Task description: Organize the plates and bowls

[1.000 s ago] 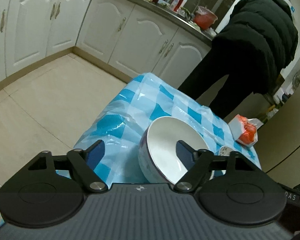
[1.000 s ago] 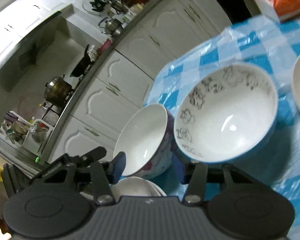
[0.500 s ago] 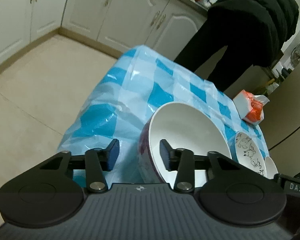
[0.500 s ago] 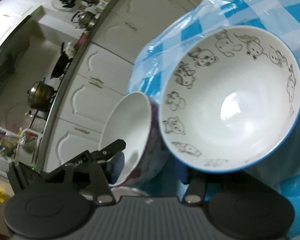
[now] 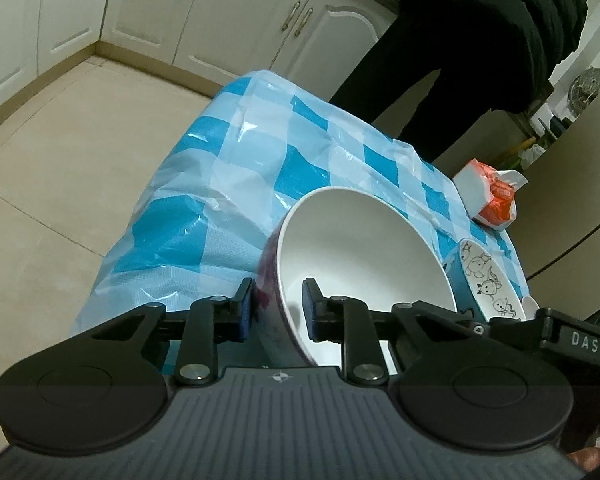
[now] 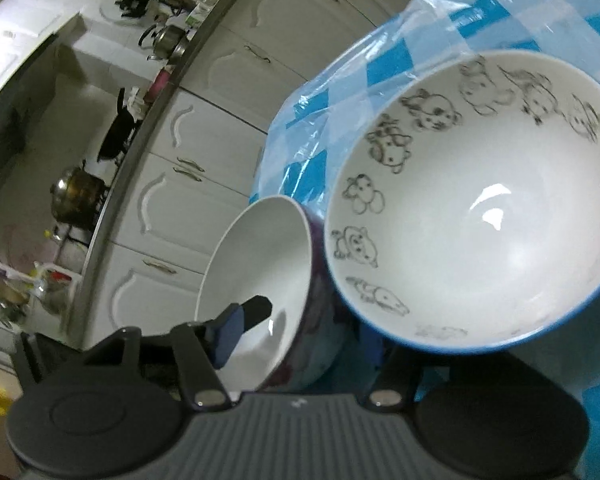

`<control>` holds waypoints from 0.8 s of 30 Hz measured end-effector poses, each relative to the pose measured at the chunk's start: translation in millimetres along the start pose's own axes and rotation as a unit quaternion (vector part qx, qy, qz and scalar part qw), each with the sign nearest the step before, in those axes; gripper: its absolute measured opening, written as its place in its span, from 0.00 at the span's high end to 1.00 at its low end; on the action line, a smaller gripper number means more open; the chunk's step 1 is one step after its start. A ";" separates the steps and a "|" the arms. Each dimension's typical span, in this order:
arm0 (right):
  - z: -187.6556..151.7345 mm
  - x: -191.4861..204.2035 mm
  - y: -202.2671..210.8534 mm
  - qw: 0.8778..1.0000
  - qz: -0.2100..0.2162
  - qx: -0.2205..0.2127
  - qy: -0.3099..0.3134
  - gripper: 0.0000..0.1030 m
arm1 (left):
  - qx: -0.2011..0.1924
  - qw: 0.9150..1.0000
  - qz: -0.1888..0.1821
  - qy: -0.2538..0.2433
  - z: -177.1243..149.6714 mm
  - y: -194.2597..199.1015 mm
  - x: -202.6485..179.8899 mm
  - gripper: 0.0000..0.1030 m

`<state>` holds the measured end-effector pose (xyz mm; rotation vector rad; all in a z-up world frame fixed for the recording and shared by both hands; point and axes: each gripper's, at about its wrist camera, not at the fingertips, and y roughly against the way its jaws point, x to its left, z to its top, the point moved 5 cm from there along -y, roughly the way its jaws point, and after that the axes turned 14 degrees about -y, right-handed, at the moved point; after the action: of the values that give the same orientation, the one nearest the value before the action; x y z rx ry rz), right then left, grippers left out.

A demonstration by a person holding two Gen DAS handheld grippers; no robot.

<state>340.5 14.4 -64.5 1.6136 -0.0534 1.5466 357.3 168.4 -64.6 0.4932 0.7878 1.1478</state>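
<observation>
A purple-sided bowl with a plain white inside [image 5: 360, 256] stands tilted on the blue checked tablecloth [image 5: 236, 184]. My left gripper [image 5: 278, 310] is shut on its near rim, one finger outside and one inside. A blue-sided bowl with cartoon animals [image 5: 486, 280] sits just right of it. In the right wrist view the purple bowl [image 6: 256, 276] is at lower left and the cartoon bowl [image 6: 480, 220] fills the right. My right gripper [image 6: 300, 340] is open around the purple bowl; its right finger is hidden under the cartoon bowl.
An orange and white packet [image 5: 490, 196] lies at the table's far right. A person in black [image 5: 480, 40] stands behind the table by white cabinets [image 5: 236, 12]. A third white rim [image 5: 530, 306] shows at far right. Pots stand on the counter [image 6: 76, 196].
My left gripper closed from wide open onto the purple bowl's rim. My right gripper moved forward, and both bowls now sit closer and larger in its view.
</observation>
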 end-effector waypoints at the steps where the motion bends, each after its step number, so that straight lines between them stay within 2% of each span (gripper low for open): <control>1: -0.4 1.1 -0.3 1.000 -0.001 0.000 0.005 0.41 | -0.004 1.000 0.003 -0.002 0.4 1.0 -0.3 0.77; 10: -4.5 3.6 -0.5 0.999 0.003 -0.001 0.032 0.44 | -0.033 0.999 0.016 -0.012 4.0 11.8 -2.8 0.77; 24: -17.9 26.6 23.3 0.994 0.049 -0.035 0.094 0.47 | -0.086 0.996 0.030 -0.018 7.4 51.5 -16.6 0.77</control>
<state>319.0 24.5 -32.7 1.4232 -0.0832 1.7474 328.2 171.3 -18.5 0.3938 0.6396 1.2472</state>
